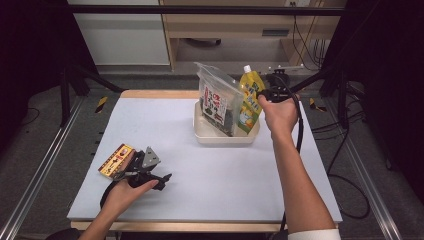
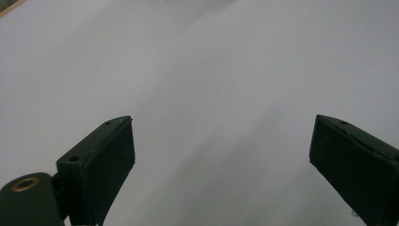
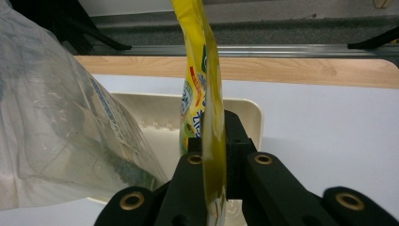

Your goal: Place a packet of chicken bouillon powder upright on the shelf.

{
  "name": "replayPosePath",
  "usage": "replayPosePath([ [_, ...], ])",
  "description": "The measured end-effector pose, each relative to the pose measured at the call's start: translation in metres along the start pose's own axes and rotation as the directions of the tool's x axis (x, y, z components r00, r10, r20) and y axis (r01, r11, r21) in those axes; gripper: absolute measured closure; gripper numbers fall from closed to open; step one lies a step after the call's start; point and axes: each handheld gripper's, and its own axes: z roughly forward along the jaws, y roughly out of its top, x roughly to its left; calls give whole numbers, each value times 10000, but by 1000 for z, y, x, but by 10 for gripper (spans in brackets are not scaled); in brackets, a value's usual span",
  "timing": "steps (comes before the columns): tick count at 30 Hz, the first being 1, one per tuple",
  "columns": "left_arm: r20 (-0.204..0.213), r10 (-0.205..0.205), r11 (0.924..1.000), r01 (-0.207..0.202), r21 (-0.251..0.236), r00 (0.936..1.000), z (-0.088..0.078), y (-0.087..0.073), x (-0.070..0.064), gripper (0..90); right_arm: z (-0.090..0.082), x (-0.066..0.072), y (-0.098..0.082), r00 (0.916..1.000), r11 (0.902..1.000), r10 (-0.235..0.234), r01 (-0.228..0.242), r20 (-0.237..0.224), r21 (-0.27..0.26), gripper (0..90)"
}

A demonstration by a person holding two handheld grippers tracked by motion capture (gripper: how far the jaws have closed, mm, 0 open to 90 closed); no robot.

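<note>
1 yellow pouch (image 3: 207, 117) (upright) sits clamped inside right gripper (image 3: 214, 155).

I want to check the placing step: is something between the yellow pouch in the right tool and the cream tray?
Nothing visible blocks it. The right tool is shut on the flat yellow spouted pouch, whose lower end is already in the shallow cream plastic tray. The clear plastic bag with dark contents stands beside it in the tray, on the left.

Even overhead light is brightening the white table (image 1: 200, 165) while the surroundings are sinking into darkness, and the close-up yellow pouch (image 3: 207, 94) is blurring softly.
</note>
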Motion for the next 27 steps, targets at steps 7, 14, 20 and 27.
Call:
replayPosePath([
  [7, -30, 17, 10000, -17, 32, 10000, 1, 0, -1, 71, 1, 13, 2, 9992, 9995, -311, 312, 235, -37, 900],
  [14, -7, 86, 9999, -86, 78, 10000, -1, 1, 0, 71, 4, 25, -2, 9988, 9991, -404, 406, 266, -92, 900],
  [20, 20, 134, 9999, -134, 67, 9999, -2, 1, 0, 71, 3, 22, -6, 9992, 9995, -227, 233, 335, -196, 900],
  [27, 2, 62, 10000, -62, 29, 10000, 0, 1, 0, 71, 2, -4, -13, 9973, 9992, 317, -300, 668, -273, 900],
])
